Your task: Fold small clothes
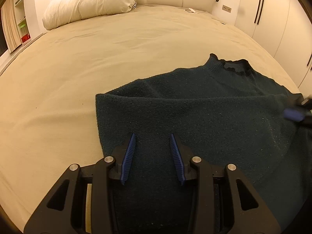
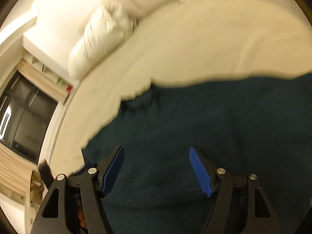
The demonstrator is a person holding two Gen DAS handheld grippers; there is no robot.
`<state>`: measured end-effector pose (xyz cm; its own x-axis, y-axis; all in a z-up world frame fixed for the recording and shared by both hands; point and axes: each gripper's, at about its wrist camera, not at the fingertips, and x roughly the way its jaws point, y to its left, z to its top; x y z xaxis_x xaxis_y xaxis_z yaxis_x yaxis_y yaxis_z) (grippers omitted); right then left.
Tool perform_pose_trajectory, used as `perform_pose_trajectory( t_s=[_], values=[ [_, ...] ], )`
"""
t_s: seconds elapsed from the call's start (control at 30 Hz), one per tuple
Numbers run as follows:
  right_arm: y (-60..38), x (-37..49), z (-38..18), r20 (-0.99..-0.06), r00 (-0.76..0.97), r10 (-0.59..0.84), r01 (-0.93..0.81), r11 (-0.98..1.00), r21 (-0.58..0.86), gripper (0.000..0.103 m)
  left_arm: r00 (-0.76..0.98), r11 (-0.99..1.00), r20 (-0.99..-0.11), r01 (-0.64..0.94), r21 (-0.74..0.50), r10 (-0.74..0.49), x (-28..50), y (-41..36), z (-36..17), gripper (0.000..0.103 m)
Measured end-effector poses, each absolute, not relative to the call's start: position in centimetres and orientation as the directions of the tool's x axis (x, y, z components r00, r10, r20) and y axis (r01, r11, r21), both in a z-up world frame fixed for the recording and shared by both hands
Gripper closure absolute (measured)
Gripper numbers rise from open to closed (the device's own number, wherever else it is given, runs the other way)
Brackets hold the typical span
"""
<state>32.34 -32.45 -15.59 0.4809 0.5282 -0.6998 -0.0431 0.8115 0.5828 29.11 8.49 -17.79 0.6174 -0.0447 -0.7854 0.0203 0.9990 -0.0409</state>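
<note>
sweater (image 1: 204, 117) folded edge left (bare bed (image 1: 78, 68) beyond); left hand-held gripper (image 1: 153, 138) spread.

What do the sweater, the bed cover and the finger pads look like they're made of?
Sweater: dark teal knit, probably wool or acrylic; fine ribbed stitches and a fuzzy matte surface. Bed cover: beige woven cloth, likely cotton; matte, with soft creases. Pads on the left gripper: blue ridged rubber or soft plastic, on black hard-plastic fingers.

Loads of bare bed (image 1: 97, 62) left of and beyond the sweater (image 1: 195, 113); only the pillow (image 1: 87, 2) far left blocks anything; wardrobe doors (image 1: 273, 19) hem in the right side
</note>
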Motion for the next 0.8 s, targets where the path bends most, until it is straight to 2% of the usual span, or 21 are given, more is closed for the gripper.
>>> perform_pose_trajectory(
  t_s=[0.03,0.07,0.13,0.17,0.2,0.23,0.3,0.33,0.4,0.5,0.57,0.63,0.8],
  values=[
    [-33.5,32.2,-15.9,-0.677,0.503,0.537,-0.027,0.793,0.609,0.056,0.618,0.999,-0.785,0.022,-0.039,-0.044,29.1,8.5,-17.8,0.066],
    [-35.0,31.9,-16.1,-0.652,0.512,0.559,0.003,0.758,0.652,0.061,0.619,0.999,-0.784,0.023,-0.039,-0.045,29.1,8.5,-17.8,0.066],
    [-38.9,30.6,-15.8,-0.617,0.549,0.564,0.07,0.705,0.706,0.061,0.62,0.999,-0.784,0.021,-0.041,-0.045,29.1,8.5,-17.8,0.066],
    [-41.5,29.4,-15.1,-0.631,0.589,0.506,0.117,0.718,0.686,0.058,0.62,0.999,-0.783,0.02,-0.037,-0.042,29.0,8.5,-17.8,0.066],
    [-43.6,28.2,-14.5,-0.628,0.626,0.463,0.149,0.719,0.679,0.048,0.622,0.999,-0.782,0.02,-0.033,-0.038,29.0,8.5,-17.7,0.066],
    [-46.8,26.4,-13.8,-0.585,0.679,0.444,0.169,0.68,0.713,0.042,0.623,0.999,-0.781,0.019,-0.033,-0.038,28.9,8.5,-17.7,0.066],
    [-52.6,22.9,-13.2,-0.555,0.75,0.359,0.26,0.613,0.746,0.028,0.625,0.999,-0.779,0.017,-0.041,-0.043,28.9,8.6,-17.7,0.066],
    [-56.1,20.6,-13.1,-0.544,0.784,0.298,0.314,0.566,0.763,0.027,0.625,0.999,-0.779,0.016,-0.044,-0.045,28.8,8.7,-17.7,0.066],
    [-62.3,16.4,-14.0,-0.534,0.821,0.203,0.41,0.442,0.798,0.027,0.626,0.999,-0.778,0.016,-0.047,-0.047,28.8,8.8,-17.7,0.066],
    [-68.3,11.9,-16.0,-0.569,0.816,0.102,0.525,0.28,0.804,0.027,0.625,0.998,-0.779,0.014,-0.053,-0.05,28.9,8.9,-17.7,0.066],
    [-71.1,9.8,-17.0,-0.56,0.826,0.056,0.539,0.21,0.816,0.027,0.625,0.999,-0.779,0.012,-0.051,-0.047,28.8,8.8,-17.6,0.066],
    [-72.4,9.3,-17.8,-0.545,0.837,0.05,0.531,0.163,0.832,0.033,0.625,0.999,-0.779,0.011,-0.046,-0.042,28.8,8.8,-17.6,0.066],
    [-72.8,11.8,-18.1,-0.544,0.838,0.049,0.529,0.175,0.831,0.033,0.626,0.999,-0.779,0.01,-0.035,-0.033,28.9,8.7,-17.5,0.066]
  ],
)
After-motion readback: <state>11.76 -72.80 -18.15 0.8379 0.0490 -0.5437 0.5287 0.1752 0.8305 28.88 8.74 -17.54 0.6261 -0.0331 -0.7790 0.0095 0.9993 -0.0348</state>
